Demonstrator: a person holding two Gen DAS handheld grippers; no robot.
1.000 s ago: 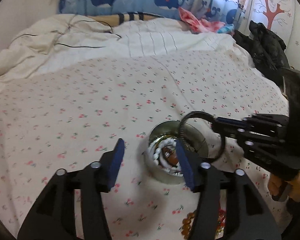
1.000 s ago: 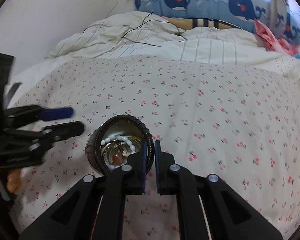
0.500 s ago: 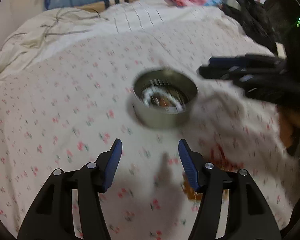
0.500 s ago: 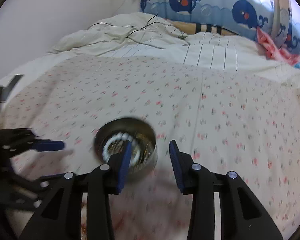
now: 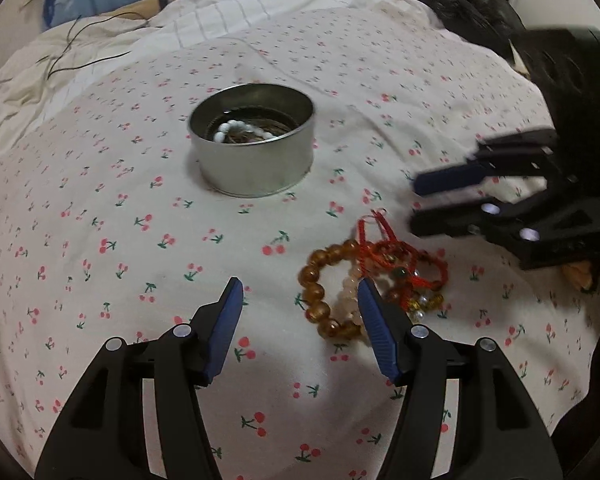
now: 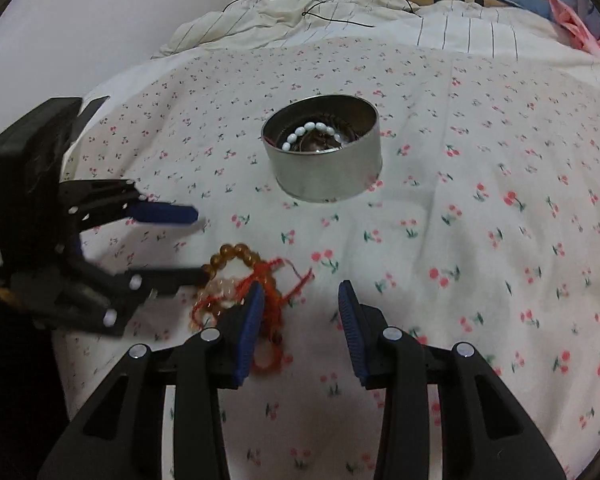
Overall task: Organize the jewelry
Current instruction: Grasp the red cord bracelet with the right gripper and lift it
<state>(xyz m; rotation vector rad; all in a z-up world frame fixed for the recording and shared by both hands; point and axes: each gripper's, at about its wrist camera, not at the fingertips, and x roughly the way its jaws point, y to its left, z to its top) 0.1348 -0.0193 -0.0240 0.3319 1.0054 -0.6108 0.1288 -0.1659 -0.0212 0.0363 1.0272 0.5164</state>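
Your left tongs (image 5: pixel 300 300) and right tongs (image 6: pixel 300 300) both gape, gripping nothing; the bracelets (image 5: pixel 374 280) lie at five o'clock from the tin (image 5: pixel 254 146).

Both wrist cameras look steeply down, close over the cherry-print bed sheet (image 5: pixel 100 184), from opposite sides, sharing the round silver metal tin (image 5: pixel 256 160) (image 6: pixel 328 168) and the amber-and-red bracelet heap (image 5: pixel 372 276) (image 6: pixel 236 280).

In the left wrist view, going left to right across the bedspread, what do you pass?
Metal tin holding a white bead bracelet → amber bead bracelet → tangle of red cord bracelets → the right hand-held gripper, coming in from the right edge with open jaws.
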